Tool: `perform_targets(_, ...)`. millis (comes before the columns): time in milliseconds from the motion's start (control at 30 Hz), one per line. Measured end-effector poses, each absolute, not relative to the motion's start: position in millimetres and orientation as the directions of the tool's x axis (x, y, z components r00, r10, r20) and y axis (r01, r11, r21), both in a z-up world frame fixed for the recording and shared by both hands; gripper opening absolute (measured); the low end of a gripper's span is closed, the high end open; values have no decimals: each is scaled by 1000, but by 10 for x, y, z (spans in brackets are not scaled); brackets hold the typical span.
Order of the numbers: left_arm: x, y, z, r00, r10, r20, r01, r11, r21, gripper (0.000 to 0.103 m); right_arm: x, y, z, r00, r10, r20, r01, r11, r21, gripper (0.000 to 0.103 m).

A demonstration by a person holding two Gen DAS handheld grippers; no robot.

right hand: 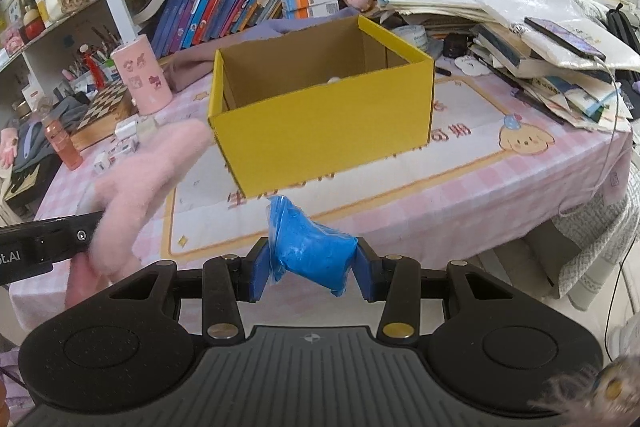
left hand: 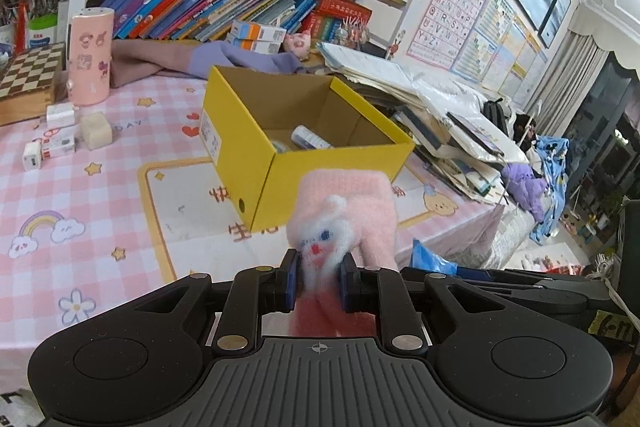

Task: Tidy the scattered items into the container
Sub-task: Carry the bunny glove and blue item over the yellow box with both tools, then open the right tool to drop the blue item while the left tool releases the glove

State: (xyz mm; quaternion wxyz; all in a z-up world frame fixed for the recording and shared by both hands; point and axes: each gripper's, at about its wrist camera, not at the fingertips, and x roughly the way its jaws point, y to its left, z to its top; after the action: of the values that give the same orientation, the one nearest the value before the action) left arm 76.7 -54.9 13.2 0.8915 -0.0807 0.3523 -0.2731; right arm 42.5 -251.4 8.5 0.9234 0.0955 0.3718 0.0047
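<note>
The pink checked table [right hand: 480,187] carries the yellow box [right hand: 320,131], open at the top, in the middle, so things can go in from above. Its near wall stands between both grippers and the inside, so I judge each load must pass over this edge. The left gripper [left hand: 318,281] is clamped on a pink glove [left hand: 344,207], near the box's near corner. The right gripper [right hand: 312,269] is clamped on a blue bag [right hand: 312,247], just before the near wall. Above the box the room is free.

Open-topped yellow box [right hand: 320,131], bare tablecloth [right hand: 460,195] before it
</note>
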Motion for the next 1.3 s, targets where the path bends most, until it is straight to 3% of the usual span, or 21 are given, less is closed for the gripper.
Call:
perform_targets(567,1592,-1089,387,702,-498,-509,416,867,-274,18,1551,-2998,484,808,112,-578,-53,992,118,41)
perform_targets(1300,2467,-1653,25,699,-325,-637,305,941,-144,19,2728,-3105,-9,680,241,-693,-268,961,70,41)
